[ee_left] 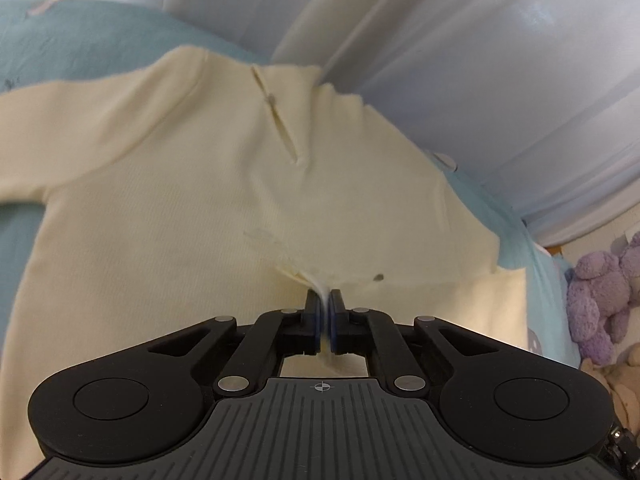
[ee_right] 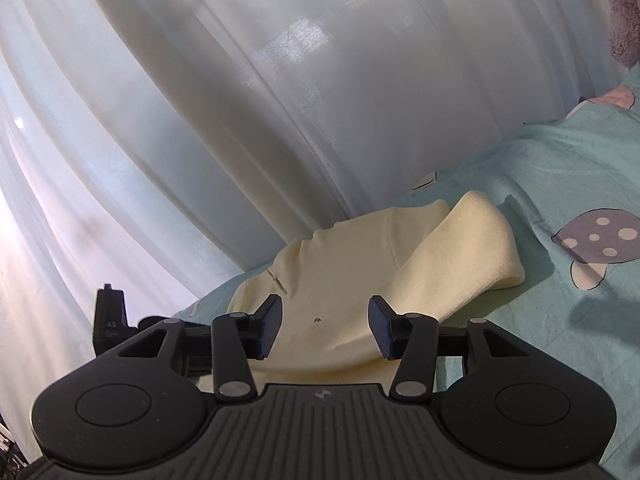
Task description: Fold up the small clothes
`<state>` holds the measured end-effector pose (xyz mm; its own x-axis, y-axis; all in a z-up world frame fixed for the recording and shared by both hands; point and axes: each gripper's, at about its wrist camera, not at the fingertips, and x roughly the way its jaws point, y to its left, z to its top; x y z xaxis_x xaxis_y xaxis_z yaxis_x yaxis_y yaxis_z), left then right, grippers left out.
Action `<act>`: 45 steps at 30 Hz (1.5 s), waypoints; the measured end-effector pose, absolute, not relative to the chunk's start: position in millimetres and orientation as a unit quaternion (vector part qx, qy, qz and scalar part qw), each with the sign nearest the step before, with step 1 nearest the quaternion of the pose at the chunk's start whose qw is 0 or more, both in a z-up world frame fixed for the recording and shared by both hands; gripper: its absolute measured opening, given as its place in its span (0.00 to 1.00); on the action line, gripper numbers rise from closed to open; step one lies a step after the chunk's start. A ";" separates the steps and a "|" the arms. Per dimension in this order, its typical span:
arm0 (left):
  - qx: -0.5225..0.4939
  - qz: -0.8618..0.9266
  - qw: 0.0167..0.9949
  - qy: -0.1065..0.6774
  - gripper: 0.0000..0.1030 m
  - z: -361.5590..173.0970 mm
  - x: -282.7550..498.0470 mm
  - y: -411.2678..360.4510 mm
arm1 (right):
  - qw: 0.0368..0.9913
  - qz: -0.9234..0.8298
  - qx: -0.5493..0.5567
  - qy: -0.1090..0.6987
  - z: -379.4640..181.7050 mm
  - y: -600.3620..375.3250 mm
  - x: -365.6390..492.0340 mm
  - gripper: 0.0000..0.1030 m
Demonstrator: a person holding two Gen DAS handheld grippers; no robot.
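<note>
A small cream zip-neck top (ee_left: 180,200) lies spread on the bed, its short neck zip (ee_left: 276,116) pointing away from me. My left gripper (ee_left: 324,294) is shut on a pinched fold of the top's fabric near the hem, and the cloth puckers where the pads meet. In the right wrist view the same top (ee_right: 344,264) lies with one sleeve (ee_right: 476,240) folded over towards the right. My right gripper (ee_right: 325,304) hovers over the top's near part, open, with nothing pressed between its pads.
The top rests on a teal sheet with a mushroom print (ee_right: 560,160). Pale curtains (ee_right: 240,80) hang close behind the bed's far edge. A purple plush toy (ee_left: 600,292) sits at the right. A black device part (ee_right: 110,316) shows left of my right gripper.
</note>
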<state>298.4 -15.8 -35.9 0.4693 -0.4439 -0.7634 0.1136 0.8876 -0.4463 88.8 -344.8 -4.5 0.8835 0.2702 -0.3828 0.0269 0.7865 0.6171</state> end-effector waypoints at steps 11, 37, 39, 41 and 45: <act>-0.085 -0.055 0.897 0.431 0.06 -19.3 344.6 27.7 | 0.907 0.020 0.291 0.303 -30.9 -347.6 146.7 0.41; -0.031 -0.049 0.934 0.353 0.06 -45.3 357.2 27.6 | 0.927 -0.095 0.114 0.344 -46.9 -339.2 234.8 0.06; -0.046 -0.064 0.931 0.357 0.06 -47.3 359.5 26.8 | 0.924 -0.106 0.103 0.351 -51.3 -338.7 238.1 0.06; -0.042 -0.065 0.927 0.366 0.06 -55.1 363.9 22.4 | 0.923 -0.108 0.099 0.356 -55.4 -337.5 239.3 0.06; -0.015 -0.047 0.924 0.378 0.06 -68.8 368.1 22.2 | 0.927 -0.114 0.060 0.352 -50.1 -328.7 234.5 0.07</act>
<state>368.1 22.2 -68.8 0.7098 -0.0987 -0.6975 0.0766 0.9951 -0.0630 234.5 -328.7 -50.1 0.7257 -0.1697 -0.6667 0.2548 0.9665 0.0314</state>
